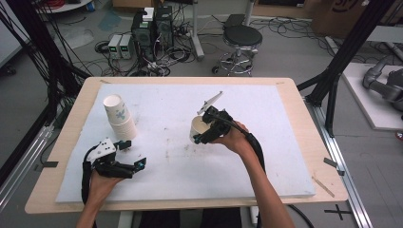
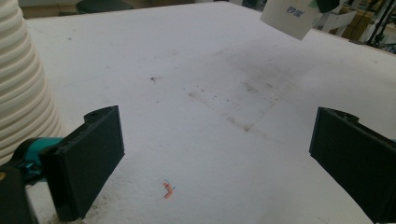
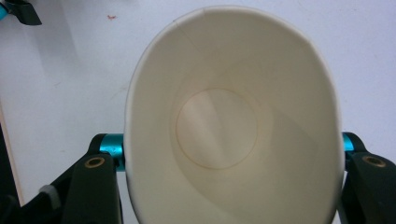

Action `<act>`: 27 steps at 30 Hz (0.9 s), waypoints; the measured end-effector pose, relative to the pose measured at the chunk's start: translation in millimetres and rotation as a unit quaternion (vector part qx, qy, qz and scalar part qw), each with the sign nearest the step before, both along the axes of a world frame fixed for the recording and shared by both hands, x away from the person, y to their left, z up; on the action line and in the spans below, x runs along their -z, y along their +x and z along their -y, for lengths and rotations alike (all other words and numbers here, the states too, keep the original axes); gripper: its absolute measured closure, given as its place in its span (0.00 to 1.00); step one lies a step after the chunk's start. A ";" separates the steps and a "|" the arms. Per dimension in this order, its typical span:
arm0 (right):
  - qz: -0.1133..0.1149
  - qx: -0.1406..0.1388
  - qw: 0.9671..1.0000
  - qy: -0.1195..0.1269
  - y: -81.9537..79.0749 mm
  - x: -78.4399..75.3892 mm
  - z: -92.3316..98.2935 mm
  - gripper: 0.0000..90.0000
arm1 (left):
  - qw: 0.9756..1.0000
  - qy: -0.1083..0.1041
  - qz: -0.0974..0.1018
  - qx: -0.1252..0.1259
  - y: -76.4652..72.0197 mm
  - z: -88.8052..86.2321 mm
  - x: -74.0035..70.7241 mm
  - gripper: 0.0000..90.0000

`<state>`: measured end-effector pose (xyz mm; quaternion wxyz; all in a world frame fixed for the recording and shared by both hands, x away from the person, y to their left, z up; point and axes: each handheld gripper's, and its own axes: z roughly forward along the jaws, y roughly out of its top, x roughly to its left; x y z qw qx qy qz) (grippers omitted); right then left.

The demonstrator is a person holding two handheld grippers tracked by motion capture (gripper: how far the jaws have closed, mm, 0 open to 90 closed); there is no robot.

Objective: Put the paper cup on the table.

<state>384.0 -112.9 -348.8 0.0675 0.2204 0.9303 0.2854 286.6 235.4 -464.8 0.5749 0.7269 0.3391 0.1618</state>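
While the right gripper squeezes a single paper cup slightly oval between its jaws, lifted over the worktop mid-centre, the left gripper rests with jaws spread and empty beside the cup stack, seemingly ready to steady it.

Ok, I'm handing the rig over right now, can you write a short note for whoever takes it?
Right hand-held gripper: shut on a single paper cup, jaws squeezing its wall, mouth oval. The cup is empty and held over the middle of the white mat.
Left hand-held gripper: open, nothing between the jaws, low over the mat beside the cup stack.
Done: one cup is in the right hand-held gripper, apart from the stack.
Left: probably set it down on the mat; the stack stands untouched at the left.
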 end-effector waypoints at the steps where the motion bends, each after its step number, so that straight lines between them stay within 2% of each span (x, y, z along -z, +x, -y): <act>1: 0.000 0.000 1.000 0.000 0.8 0.7 -0.4 0.39 | 1.000 0.000 0.000 0.000 0.0 0.0 0.0 0.03; 5: -0.002 0.000 1.000 -0.008 5.2 5.5 -3.2 0.39 | 1.000 0.002 -0.001 0.000 0.1 0.2 0.0 0.03; 11: -0.009 0.000 0.999 -0.039 12.2 18.3 -13.6 0.39 | 1.000 0.001 -0.007 0.000 1.8 0.1 0.1 0.03; 21: -0.018 -0.007 0.998 -0.055 15.9 41.0 -25.9 0.39 | 1.000 0.001 -0.008 0.003 1.6 0.4 0.0 0.03; 25: -0.021 -0.008 0.997 -0.071 16.9 47.7 -30.6 0.39 | 1.000 0.001 -0.007 0.003 1.3 0.3 0.0 0.03; 27: -0.016 -0.010 0.997 -0.075 16.7 49.7 -33.3 0.38 | 1.000 0.001 -0.007 0.003 1.2 0.3 0.0 0.03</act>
